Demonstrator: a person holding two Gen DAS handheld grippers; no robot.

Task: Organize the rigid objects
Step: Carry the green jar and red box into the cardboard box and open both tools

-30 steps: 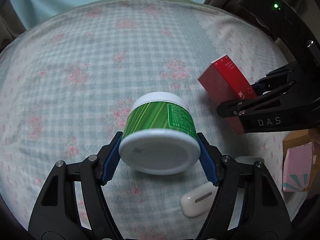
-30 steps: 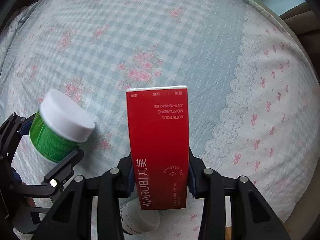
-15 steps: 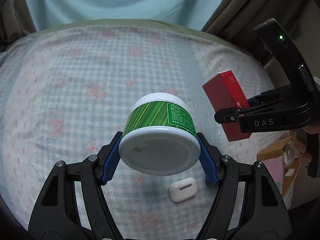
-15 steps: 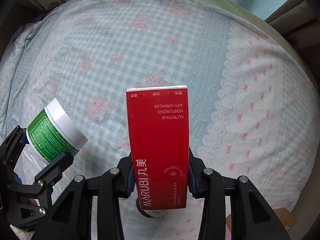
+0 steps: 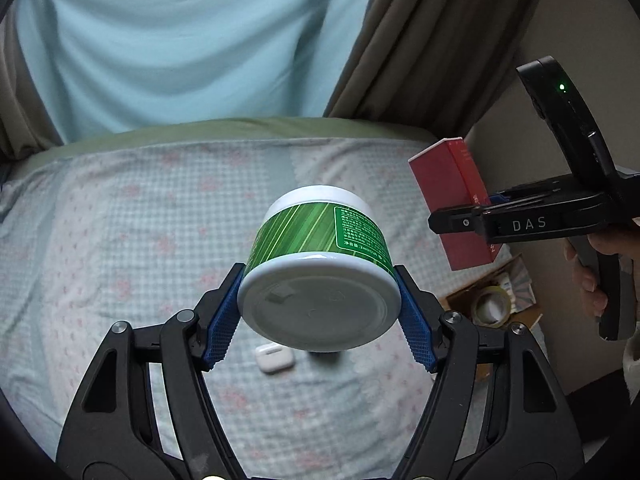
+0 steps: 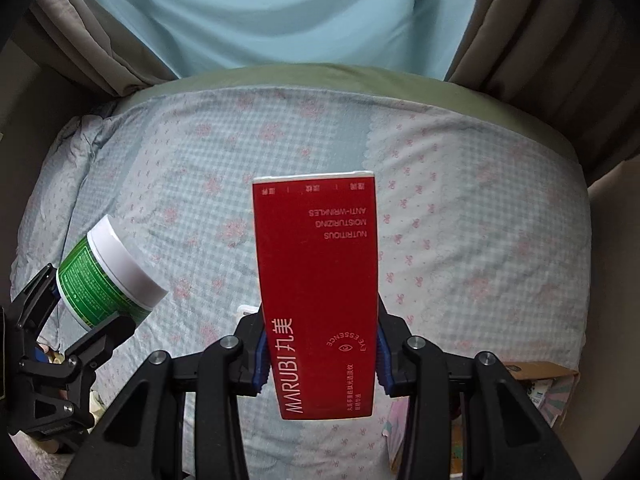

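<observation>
Both grippers hold items above the bed.

The left gripper (image 5: 320,316) clamps a green jar (image 5: 320,256); the right gripper (image 6: 318,354) clamps a red box (image 6: 318,280). An earbud case (image 5: 274,358) lies on the bedspread (image 5: 140,240).

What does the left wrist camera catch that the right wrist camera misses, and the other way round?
Only the left wrist view shows the small white earbud case on the bed, a roll of tape in an open cardboard box, and the person's hand. Only the right wrist view shows the printed face of the tall red carton, reading MARUBI. Both show the checked floral bedsheet, the green white-lidded jar in the left claw, the carton in the right claw, and the curtains.
</observation>
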